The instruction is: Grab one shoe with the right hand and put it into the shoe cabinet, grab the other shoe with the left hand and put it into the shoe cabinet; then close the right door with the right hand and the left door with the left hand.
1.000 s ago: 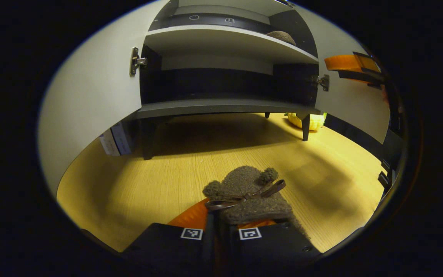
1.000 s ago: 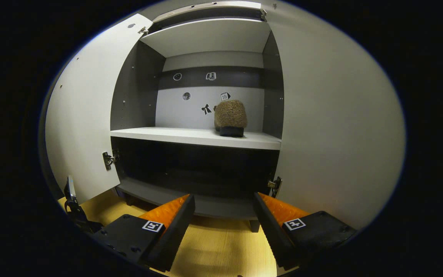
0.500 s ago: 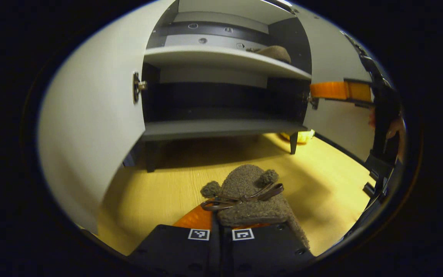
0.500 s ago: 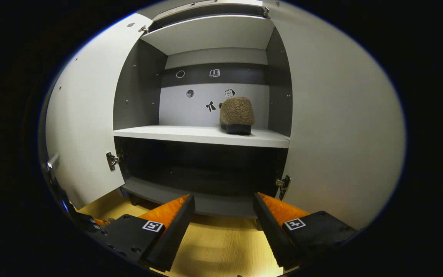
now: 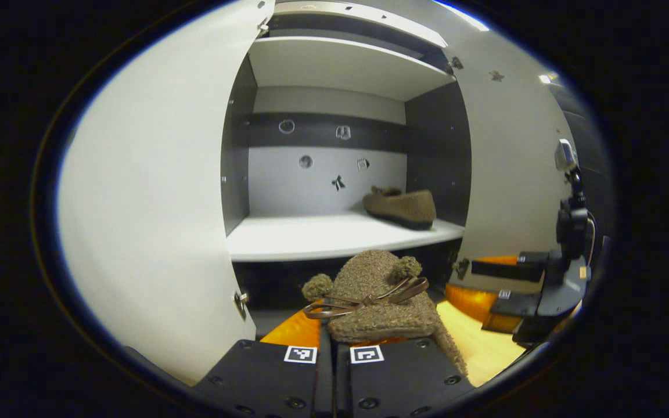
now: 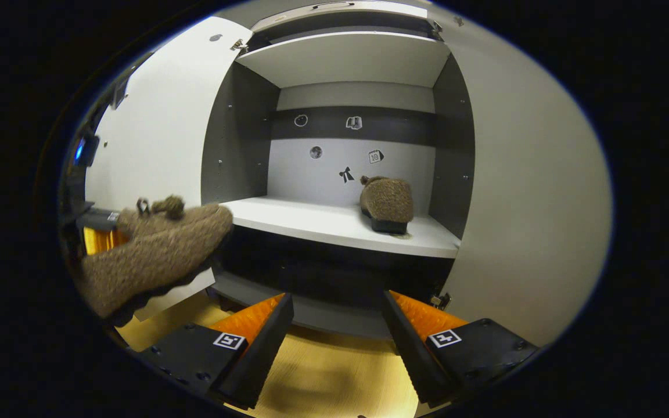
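Shoe (image 5: 378, 302) is held clenched in the left gripper (image 5: 334, 342) before the shelf (image 5: 323, 238); its toe could be snagged on the shelf edge; the right gripper (image 6: 337, 325) is released.

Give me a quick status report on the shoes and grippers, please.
Left gripper shut on second shoe, level with shelf. Right gripper open. First shoe shelved. Both doors open.

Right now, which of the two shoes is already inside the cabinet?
The shoe on the shelf, resting at the right end of the white shelf. The other shoe, with the bow, is gripped in the left claw outside the cabinet.
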The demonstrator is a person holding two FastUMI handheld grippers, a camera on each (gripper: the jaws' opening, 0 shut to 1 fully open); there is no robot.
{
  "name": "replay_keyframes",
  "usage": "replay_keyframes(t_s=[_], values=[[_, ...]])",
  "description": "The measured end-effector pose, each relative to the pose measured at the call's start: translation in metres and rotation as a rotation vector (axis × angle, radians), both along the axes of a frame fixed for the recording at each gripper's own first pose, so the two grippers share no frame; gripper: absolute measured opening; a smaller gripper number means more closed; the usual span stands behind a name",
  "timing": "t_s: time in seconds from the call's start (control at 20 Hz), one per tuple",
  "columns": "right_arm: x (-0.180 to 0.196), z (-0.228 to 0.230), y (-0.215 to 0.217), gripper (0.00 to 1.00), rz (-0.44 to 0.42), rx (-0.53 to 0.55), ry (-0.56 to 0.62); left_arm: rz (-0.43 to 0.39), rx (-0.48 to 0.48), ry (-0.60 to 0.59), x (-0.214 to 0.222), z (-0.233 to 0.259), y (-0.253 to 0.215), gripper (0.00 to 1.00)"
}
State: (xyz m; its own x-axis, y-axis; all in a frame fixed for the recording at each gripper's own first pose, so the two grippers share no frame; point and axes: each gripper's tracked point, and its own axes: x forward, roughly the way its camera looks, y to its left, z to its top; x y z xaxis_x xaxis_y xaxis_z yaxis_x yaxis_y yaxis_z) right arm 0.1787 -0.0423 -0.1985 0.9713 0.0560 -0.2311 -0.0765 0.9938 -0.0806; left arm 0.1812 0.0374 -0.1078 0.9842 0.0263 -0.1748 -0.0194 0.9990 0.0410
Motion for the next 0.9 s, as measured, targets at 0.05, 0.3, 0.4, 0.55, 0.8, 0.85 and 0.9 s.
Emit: replay_keyframes(t_s=[0.05, 0.3, 0.4, 0.55, 0.8, 0.85, 0.9], values=[[0.001, 0.008, 0.001, 0.99, 0.010, 0.008, -0.007, 0.003, -0.003, -0.029, 0.012, 0.020, 0.003, 0.07], [0.007, 0.031, 0.002, 0.98, 0.025, 0.038, -0.025, 0.044, 0.040, -0.104, 0.072, 0.087, 0.019, 0.06], [0.012, 0.040, -0.005, 0.98, 0.015, 0.011, -0.039, 0.085, 0.048, -0.097, 0.099, 0.097, 0.026, 0.07], [0.020, 0.049, 0.002, 0.99, 0.049, 0.039, -0.042, 0.108, 0.025, -0.118, 0.141, 0.110, 0.033, 0.07], [0.040, 0.060, 0.001, 0.98, 0.064, 0.100, -0.041, 0.181, 0.068, -0.086, 0.207, 0.108, 0.062, 0.05], [0.044, 0.061, 0.000, 0.99, 0.060, 0.110, -0.039, 0.191, 0.056, -0.082, 0.221, 0.105, 0.067, 0.07], [0.046, 0.062, -0.003, 0.98, 0.050, 0.115, -0.038, 0.198, 0.052, -0.073, 0.233, 0.100, 0.073, 0.07]])
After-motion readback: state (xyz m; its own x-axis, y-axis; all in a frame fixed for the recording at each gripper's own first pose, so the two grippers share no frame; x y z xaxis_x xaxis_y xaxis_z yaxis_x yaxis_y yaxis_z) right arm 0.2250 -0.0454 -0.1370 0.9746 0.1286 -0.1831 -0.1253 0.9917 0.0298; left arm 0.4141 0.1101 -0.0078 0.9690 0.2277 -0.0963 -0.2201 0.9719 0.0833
